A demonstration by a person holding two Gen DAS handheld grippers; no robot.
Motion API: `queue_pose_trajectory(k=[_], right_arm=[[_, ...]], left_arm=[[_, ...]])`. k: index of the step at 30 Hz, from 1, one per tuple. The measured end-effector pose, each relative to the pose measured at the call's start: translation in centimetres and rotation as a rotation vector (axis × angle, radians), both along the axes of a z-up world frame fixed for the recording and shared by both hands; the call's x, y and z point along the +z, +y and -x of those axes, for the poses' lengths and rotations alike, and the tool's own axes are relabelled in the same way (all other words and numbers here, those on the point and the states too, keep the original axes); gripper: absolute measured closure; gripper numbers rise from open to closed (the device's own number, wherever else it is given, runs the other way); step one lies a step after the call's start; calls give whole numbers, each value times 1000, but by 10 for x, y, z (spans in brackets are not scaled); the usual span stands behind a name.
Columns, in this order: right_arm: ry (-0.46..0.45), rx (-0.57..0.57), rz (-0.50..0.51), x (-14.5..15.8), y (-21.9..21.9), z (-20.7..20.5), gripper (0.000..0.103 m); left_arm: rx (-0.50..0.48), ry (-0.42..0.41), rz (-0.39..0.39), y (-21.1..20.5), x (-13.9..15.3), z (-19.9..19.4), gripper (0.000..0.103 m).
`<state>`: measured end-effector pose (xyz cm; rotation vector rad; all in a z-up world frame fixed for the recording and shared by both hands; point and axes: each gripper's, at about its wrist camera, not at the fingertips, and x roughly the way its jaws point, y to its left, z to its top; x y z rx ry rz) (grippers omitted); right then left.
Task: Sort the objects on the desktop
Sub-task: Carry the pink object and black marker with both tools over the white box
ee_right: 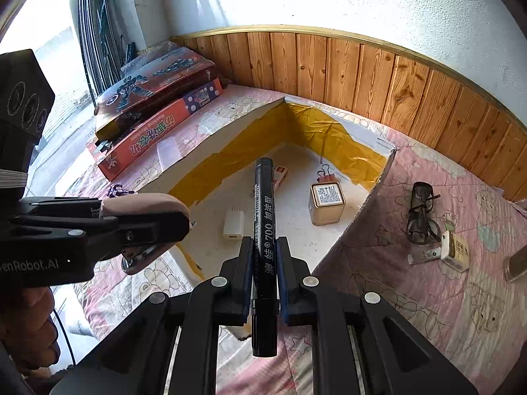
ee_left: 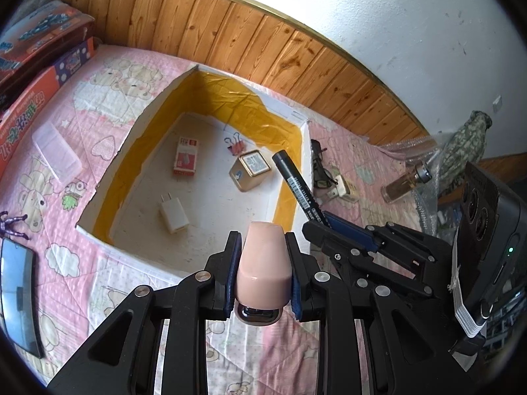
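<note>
While the left tool (ee_left: 263, 263) clamps a pink stapler (ee_left: 263, 270), the right tool (ee_right: 263, 279) grips a black marker (ee_right: 263, 230), long axis pointing ahead, box (ee_right: 378, 181) just below-forward of both.

The right gripper (ee_right: 263, 256) clamps a black marker pen (ee_right: 263, 230) between its blue pads, the pen pointing out over an open white box (ee_right: 230, 144) lined with yellow tape. Inside the box lie a white charger (ee_right: 233, 223), a gold tin (ee_right: 326, 203), a binder clip (ee_right: 326, 174) and a red-and-white packet (ee_right: 280, 177). At left, the left gripper (ee_right: 184, 220) grips a pink stapler (ee_right: 145, 207). Glasses (ee_right: 421, 214) rest on the pink quilt (ee_right: 428, 296).
</note>
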<state>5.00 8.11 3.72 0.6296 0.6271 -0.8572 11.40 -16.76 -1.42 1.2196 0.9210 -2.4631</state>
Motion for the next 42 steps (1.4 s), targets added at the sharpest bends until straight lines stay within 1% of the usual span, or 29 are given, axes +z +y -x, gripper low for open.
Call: queue_pose_trajectory(k=[6,14,20,23,33,42], right_arm=[[32,29,-43,-8,-38,-13,88],[101,58,-112,-22,-94,-25,88],[148,97,-159,-33,-126,-40,88],[169,115,-180,-40,-140,-50,88],[244,153,-258,-67,-182,-79,89],[278,161,-326,-86,-208,-97,89]], left_arm=[[6,-62,-84,-5,-20,20,77],[23,-130,-137,-12,-39,44,77],[27,-178,-189,-17,-57,60,77],[28,-195,-217,-21,-65,66,77],[44,-263,-273,-34,-86,77,77],[55,-333,-318,-42,-102,86,77]])
